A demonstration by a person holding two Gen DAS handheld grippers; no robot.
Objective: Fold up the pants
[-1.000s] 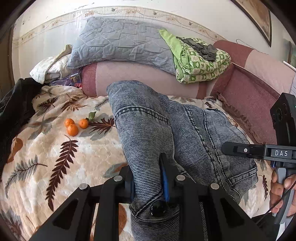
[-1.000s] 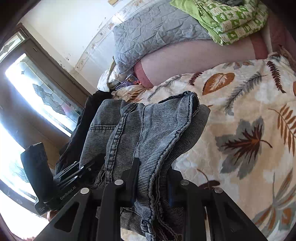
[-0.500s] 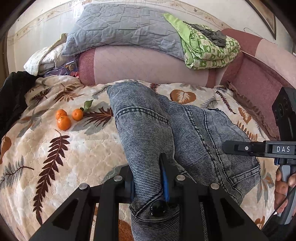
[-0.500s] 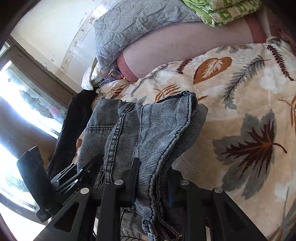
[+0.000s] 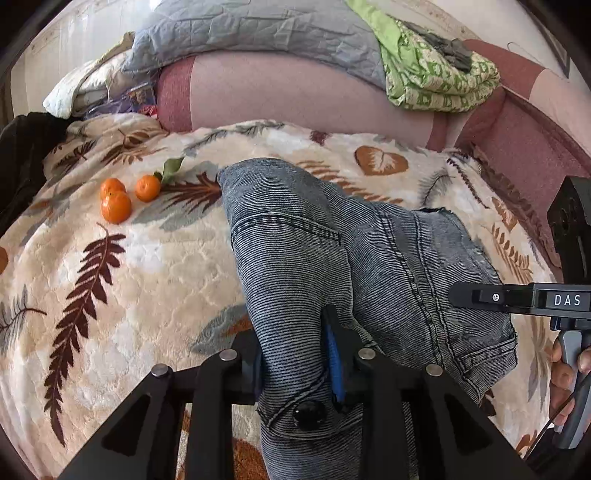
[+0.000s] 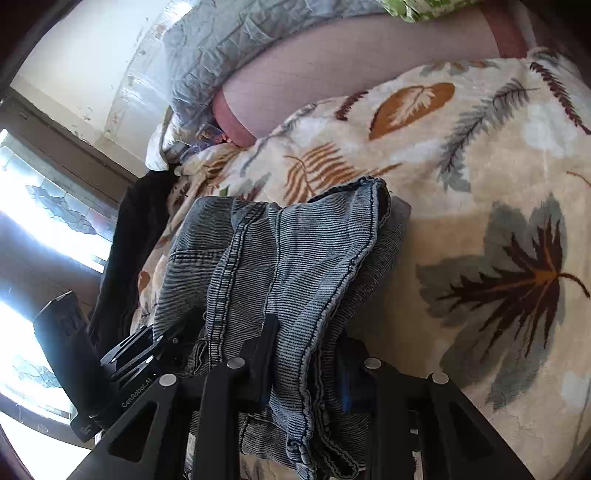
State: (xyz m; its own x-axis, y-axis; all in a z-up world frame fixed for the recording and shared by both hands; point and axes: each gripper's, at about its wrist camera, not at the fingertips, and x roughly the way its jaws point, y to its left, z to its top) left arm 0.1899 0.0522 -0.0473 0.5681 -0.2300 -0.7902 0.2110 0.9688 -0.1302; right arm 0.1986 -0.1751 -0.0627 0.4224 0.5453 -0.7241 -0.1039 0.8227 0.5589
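the pants (image 5: 295, 236) are grey-blue washed denim with a fine ribbed weave, dark double stitching along seams and pocket edges, lying folded in layers on the blanket (image 5: 122, 295) in the middle of the bed. a black button (image 5: 309, 414) is showing on the waistband at 6 o'clock. the left gripper (image 5: 295, 363) is pinching the waistband fold between its blue-faced pads, jaws just easing wider with the cloth between them. the right gripper (image 6: 306, 363) is clamping a thick bunch of frayed denim (image 6: 295, 266) edge, jaws also just widening, fabric filling the gap. the blanket is plush, cream, printed with brown ferns and grey leaves. three round glossy tangerines (image 5: 122, 195) are sitting at 10 o'clock of the pants, well apart. a pink bolster (image 5: 288, 96) is running across at 12 o'clock, with a quilted grey pillow (image 5: 251, 29) and a crumpled green patterned cloth (image 5: 436, 81) on top.
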